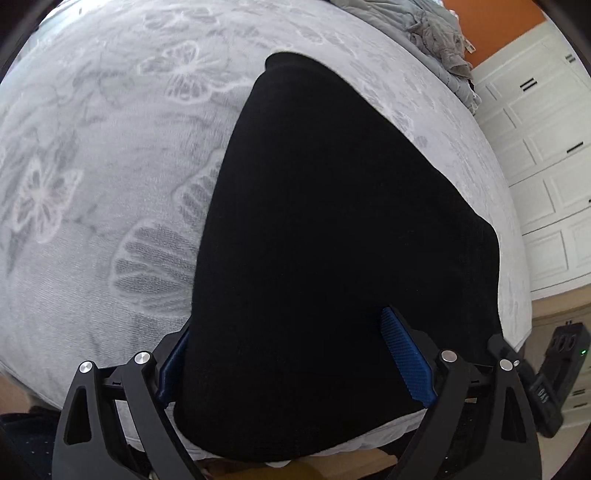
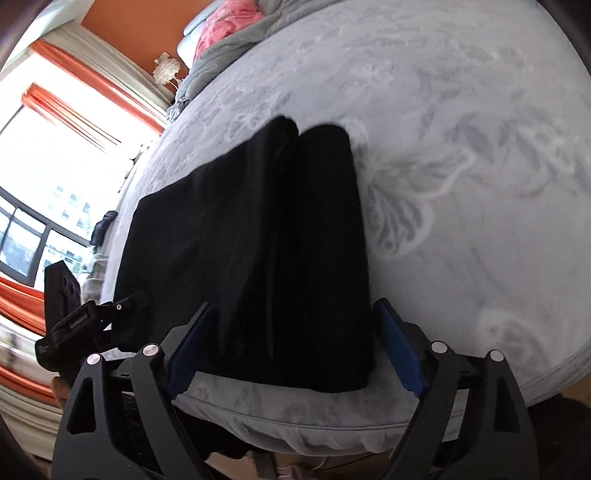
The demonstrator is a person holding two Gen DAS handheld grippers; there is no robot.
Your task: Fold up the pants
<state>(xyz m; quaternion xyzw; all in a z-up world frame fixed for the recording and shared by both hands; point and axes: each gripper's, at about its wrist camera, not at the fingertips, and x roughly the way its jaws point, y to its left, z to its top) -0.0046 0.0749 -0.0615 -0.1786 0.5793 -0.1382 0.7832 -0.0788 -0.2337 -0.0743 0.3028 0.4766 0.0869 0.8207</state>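
Black pants [image 1: 332,229] lie lengthwise on a pale grey bedcover [image 1: 110,166] with a butterfly pattern, waist end toward me at the bed's near edge. In the right wrist view the pants [image 2: 258,240] show two legs side by side, running away from me. My left gripper [image 1: 291,369] is open, its blue pads [image 1: 406,362] spread wide over the near end, and cloth hides part of the left pad. My right gripper [image 2: 295,354] is also open. It straddles the near edge of the pants and its pads stand clear of the cloth.
Crumpled grey bedding [image 1: 439,40] and a pink cloth [image 2: 229,22] lie at the far end of the bed. White cabinet doors [image 1: 546,166] stand to the right and a bright window with orange curtains [image 2: 55,147] to the left. The bed's front edge [image 2: 295,417] drops off just below the pads.
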